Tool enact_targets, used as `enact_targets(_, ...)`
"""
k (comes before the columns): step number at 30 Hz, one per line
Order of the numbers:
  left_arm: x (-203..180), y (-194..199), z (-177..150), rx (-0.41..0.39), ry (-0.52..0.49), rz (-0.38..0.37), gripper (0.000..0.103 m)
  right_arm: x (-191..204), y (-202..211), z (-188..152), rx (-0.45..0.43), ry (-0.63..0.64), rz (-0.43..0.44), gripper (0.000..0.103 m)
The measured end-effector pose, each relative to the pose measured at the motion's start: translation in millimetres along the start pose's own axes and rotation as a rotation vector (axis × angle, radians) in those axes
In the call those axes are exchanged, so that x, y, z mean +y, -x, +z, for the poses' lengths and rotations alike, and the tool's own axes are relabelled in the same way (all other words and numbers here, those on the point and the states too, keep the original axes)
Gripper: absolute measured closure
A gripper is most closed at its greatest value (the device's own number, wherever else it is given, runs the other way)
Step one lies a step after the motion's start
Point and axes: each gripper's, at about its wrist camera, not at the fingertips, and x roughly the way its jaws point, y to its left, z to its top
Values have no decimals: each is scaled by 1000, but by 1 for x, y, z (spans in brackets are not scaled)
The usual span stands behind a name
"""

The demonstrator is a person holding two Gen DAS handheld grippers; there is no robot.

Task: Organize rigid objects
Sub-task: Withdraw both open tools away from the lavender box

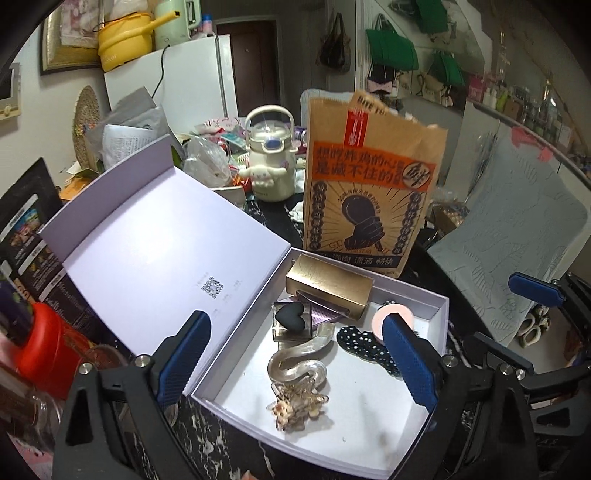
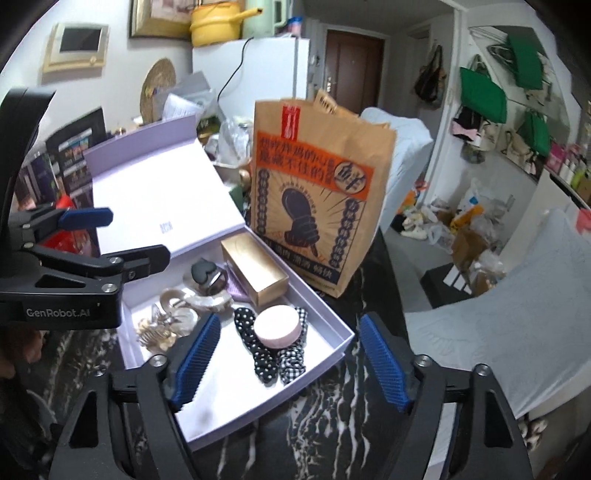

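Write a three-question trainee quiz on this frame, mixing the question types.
1. True or false: the gold box lies inside the open lilac box.
2. What stands directly behind the lilac box: A a paper bag, B a yellow pot, C a red canister?
3. Is anything between the fingers of the left tool or the right tool?

Key: 1 true. 2 A, the paper bag. 3 No; both are open and empty.

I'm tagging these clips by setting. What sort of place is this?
Most likely a lived-in home, a cluttered kitchen-dining corner: a white fridge topped with a yellow pot, tote bags hung on the wall.
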Motion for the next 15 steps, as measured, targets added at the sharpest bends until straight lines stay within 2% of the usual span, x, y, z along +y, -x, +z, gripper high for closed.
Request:
enact_targets(2,1,10,-2,-15,4,-2,5,0,10,-1,-16,-7,-8,21)
enact_targets(5,1,27,-5,-43,3,8,3,0,28,-5,-53,-18,-30,16)
enact_targets(9,0,47,-14,-69,-4,39,3,1,51,-9,-94,-23,-40,15)
enact_targets(15,5,72,-31,-93,10,37,3,11,76,-17,-136,-10,-47,13)
